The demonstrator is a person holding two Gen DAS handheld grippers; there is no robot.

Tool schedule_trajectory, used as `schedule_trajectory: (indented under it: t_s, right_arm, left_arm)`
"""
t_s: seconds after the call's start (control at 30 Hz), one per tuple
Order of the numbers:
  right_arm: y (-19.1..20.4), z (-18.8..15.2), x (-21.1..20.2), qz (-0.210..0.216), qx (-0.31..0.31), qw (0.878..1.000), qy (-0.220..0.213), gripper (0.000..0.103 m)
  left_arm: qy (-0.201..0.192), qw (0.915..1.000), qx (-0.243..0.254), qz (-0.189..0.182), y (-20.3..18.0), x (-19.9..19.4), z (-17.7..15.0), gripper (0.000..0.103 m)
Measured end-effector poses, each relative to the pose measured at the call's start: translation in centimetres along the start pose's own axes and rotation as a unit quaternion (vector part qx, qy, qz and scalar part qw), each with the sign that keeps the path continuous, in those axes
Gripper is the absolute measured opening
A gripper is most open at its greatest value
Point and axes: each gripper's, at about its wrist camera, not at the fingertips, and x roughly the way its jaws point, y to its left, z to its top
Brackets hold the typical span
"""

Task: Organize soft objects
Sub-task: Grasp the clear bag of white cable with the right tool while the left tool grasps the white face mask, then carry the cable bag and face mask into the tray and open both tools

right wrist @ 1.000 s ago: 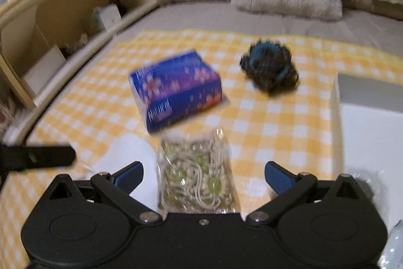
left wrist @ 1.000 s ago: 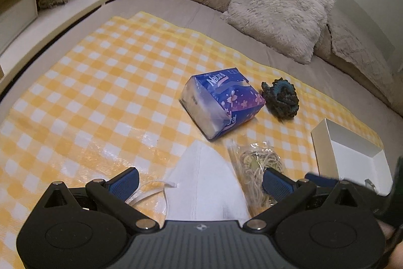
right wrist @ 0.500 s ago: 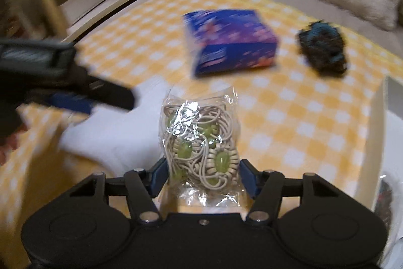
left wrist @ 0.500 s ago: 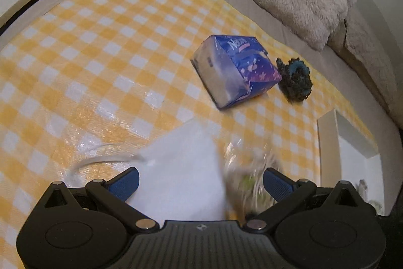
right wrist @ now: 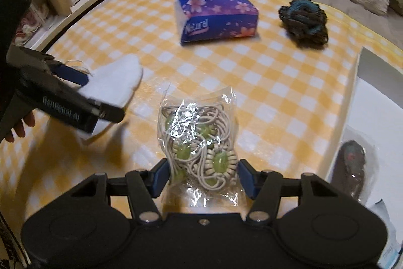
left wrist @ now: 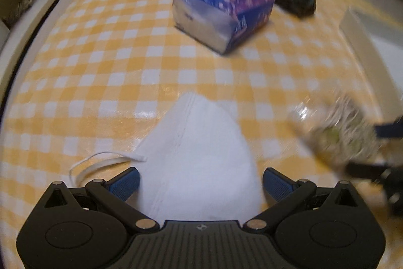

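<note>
Bed spread with a yellow checked cloth [right wrist: 289, 82], pillows behind. Left gripper [left wrist: 201, 180] – jaws spread, straddling the white face mask [left wrist: 201, 143] flat on the cloth, likely lined up to take it. Middle: blue tissue pack [right wrist: 216, 14], dark scrunchie [right wrist: 303, 22], both untouched. Right gripper [right wrist: 202, 178] pinches the clear bag of hair ties [right wrist: 199, 140] by its lower end – probably bound for the white box [right wrist: 352, 102] at right.
</note>
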Motion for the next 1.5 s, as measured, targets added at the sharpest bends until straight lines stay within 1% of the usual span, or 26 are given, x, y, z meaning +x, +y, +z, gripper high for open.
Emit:
schedule_trajectory:
  t_s: [0.1, 0.27, 0.3, 0.37, 0.4, 0.43, 0.47, 0.5, 0.53, 0.57, 0.6, 0.63, 0.77, 1.07, 1.3, 1.5]
  right_arm:
    - [-0.2, 0.0, 0.1, 0.000, 0.004, 1.000, 0.001, 0.061]
    - [0.1, 0.2, 0.3, -0.005, 0.001, 1.000, 0.003, 0.062]
    - [0.1, 0.2, 0.3, -0.004, 0.002, 1.000, 0.003, 0.062]
    - [0.0, 0.3, 0.3, -0.004, 0.007, 1.000, 0.003, 0.062]
    - [0.0, 0.3, 0.3, -0.005, 0.008, 1.000, 0.002, 0.061]
    - [0.0, 0.3, 0.3, -0.005, 0.008, 1.000, 0.002, 0.061]
    - [0.1, 0.3, 0.2, -0.007, 0.007, 1.000, 0.001, 0.061]
    - [0.2, 0.3, 0.2, -0.009, 0.005, 1.000, -0.001, 0.061]
    - [0.3, 0.3, 0.2, -0.013, 0.002, 1.000, -0.002, 0.061]
    - [0.4, 0.3, 0.1, -0.017, 0.001, 1.000, -0.004, 0.060]
    - [0.4, 0.3, 0.0, -0.020, 0.001, 1.000, -0.006, 0.060]
    - [0.4, 0.4, -0.1, -0.023, 0.001, 1.000, -0.009, 0.059]
    - [0.5, 0.5, -1.2, -0.028, 0.005, 0.999, -0.031, 0.057]
    - [1.0, 0.3, -5.0, -0.034, 0.017, 0.995, -0.097, 0.054]
    - [1.0, -0.1, -8.4, -0.043, 0.028, 0.987, -0.151, 0.054]
    - [0.9, -0.4, -11.2, -0.051, 0.038, 0.978, -0.197, 0.054]
  left_arm:
    - [0.014, 0.9989, 0.028, 0.036, -0.4, 0.5, -0.2, 0.103]
    - [0.013, 0.9993, 0.012, 0.033, 0.3, 0.7, -0.1, 0.103]
    - [0.012, 0.9994, 0.008, 0.031, 0.4, 0.6, -0.1, 0.100]
    - [0.012, 0.9995, 0.003, 0.028, 0.5, 0.4, -0.1, 0.091]
    - [0.012, 0.9995, 0.003, 0.030, 0.5, 0.3, -0.1, 0.079]
    - [0.011, 0.9995, 0.004, 0.031, 0.7, 0.2, -0.2, 0.064]
    - [0.008, 0.9995, 0.006, 0.030, 0.7, -0.1, -0.2, 0.058]
    - [0.002, 0.9995, 0.005, 0.030, 0.9, -0.4, -0.1, 0.046]
    - [-0.003, 0.9996, -0.001, 0.029, 1.2, -1.1, -0.2, 0.039]
    - [-0.007, 0.9995, -0.007, 0.029, 1.4, -1.6, -0.4, 0.035]
    - [-0.009, 0.9995, -0.011, 0.027, 1.7, -1.9, -0.3, 0.028]
    - [-0.012, 0.9995, -0.013, 0.025, 1.8, -2.1, -0.4, 0.023]
    - [-0.026, 0.9993, -0.019, 0.020, 2.0, -3.5, -0.6, 0.021]
    - [-0.087, 0.9955, -0.036, 0.002, 1.2, -7.3, -1.4, 0.019]
    - [-0.140, 0.9882, -0.060, -0.015, 0.8, -10.2, -2.0, 0.016]
    - [-0.186, 0.9788, -0.080, -0.032, 0.2, -12.5, -2.2, 0.016]
